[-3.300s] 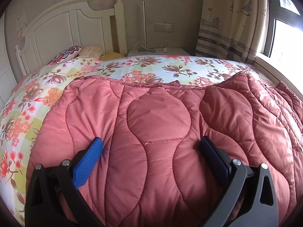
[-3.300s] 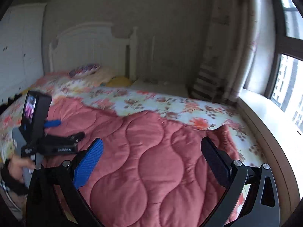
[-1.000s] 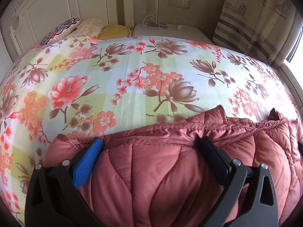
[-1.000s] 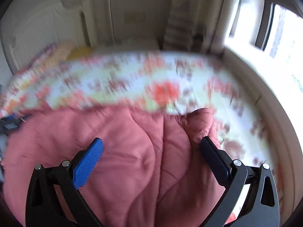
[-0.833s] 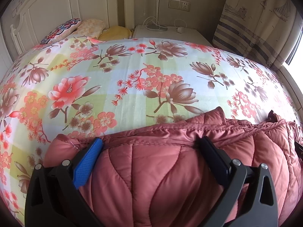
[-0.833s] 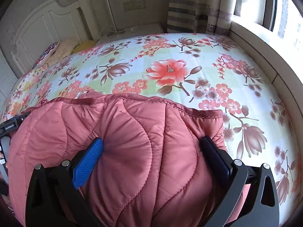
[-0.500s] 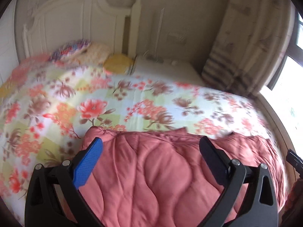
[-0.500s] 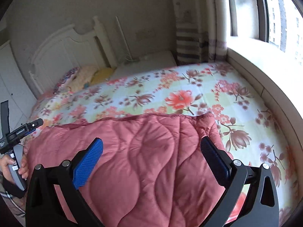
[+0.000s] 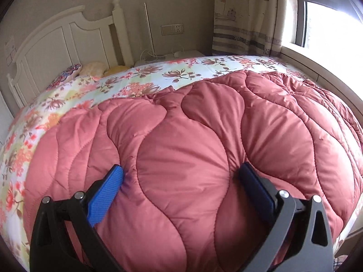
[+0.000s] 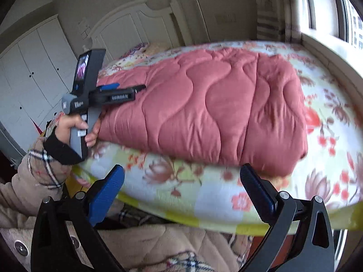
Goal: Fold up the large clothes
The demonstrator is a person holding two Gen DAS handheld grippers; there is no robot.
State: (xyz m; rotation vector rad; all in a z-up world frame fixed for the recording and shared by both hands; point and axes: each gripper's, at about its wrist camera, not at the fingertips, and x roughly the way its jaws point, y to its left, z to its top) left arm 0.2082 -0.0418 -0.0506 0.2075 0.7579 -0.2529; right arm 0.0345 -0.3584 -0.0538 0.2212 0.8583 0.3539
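Bed [image 10: 226, 206] with floral sheet fills the room's middle; white panelled headboard [image 9: 68, 38] at the far wall, pillows [image 9: 90, 68] against it. Patterned curtain [image 9: 247, 15] and bright window [image 9: 329, 22] on the right; white wardrobe doors [image 10: 29, 68] on the left. Pink quilted coat [image 10: 215, 108] lies folded flat on the sheet, near the foot edge. Left gripper [image 9: 181, 176]: fingers spread wide, tips pressed into the padding, not clamped. Right gripper [image 10: 181, 176]: fingers apart, hovering off the bed edge, holding nothing.

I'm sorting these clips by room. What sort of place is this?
A bedroom, most likely in a home: a bed with a white headboard, a floral sheet under a pink quilted coat, and a curtained window.
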